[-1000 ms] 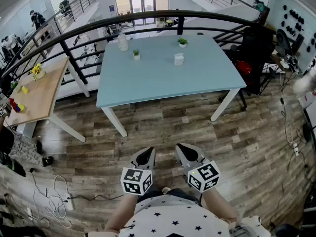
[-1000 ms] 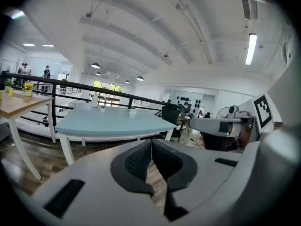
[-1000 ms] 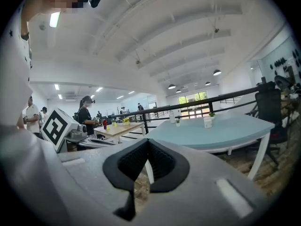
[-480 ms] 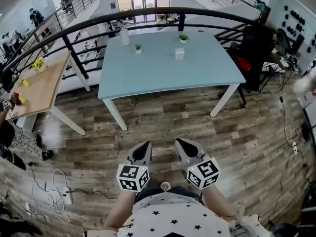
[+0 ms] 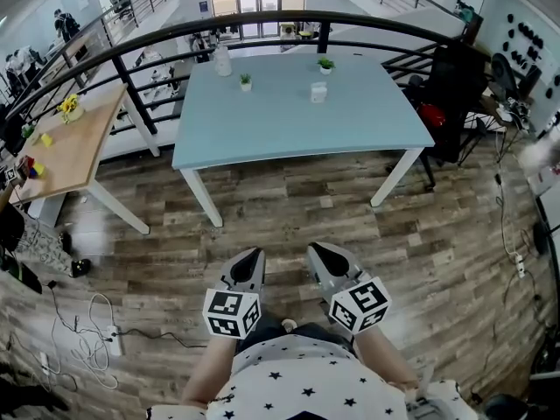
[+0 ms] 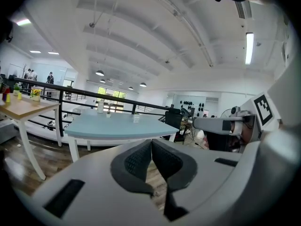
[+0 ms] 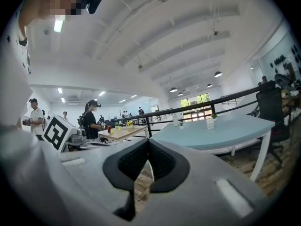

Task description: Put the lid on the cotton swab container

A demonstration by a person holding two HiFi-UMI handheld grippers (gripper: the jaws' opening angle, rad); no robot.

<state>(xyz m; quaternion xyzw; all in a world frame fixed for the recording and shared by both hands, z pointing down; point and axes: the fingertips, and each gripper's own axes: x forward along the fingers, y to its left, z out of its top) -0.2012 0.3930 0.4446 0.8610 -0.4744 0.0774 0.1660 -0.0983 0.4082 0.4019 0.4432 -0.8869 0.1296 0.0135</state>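
Left hand-held gripper [image 5: 249, 258], right hand-held gripper [image 5: 316, 252]: both clenching shut, empty; pale-blue rectangular surface [image 5: 289, 125] standing well ahead of them.

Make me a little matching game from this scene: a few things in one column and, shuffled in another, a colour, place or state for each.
Things:
1. large table
2. side table
3. chair
4. left gripper

Descriptions:
A. black, just right of the large table
B. jaws shut, nothing between them
C. light blue
D. wooden, at the far left

Pairs: 1-C, 2-D, 3-A, 4-B
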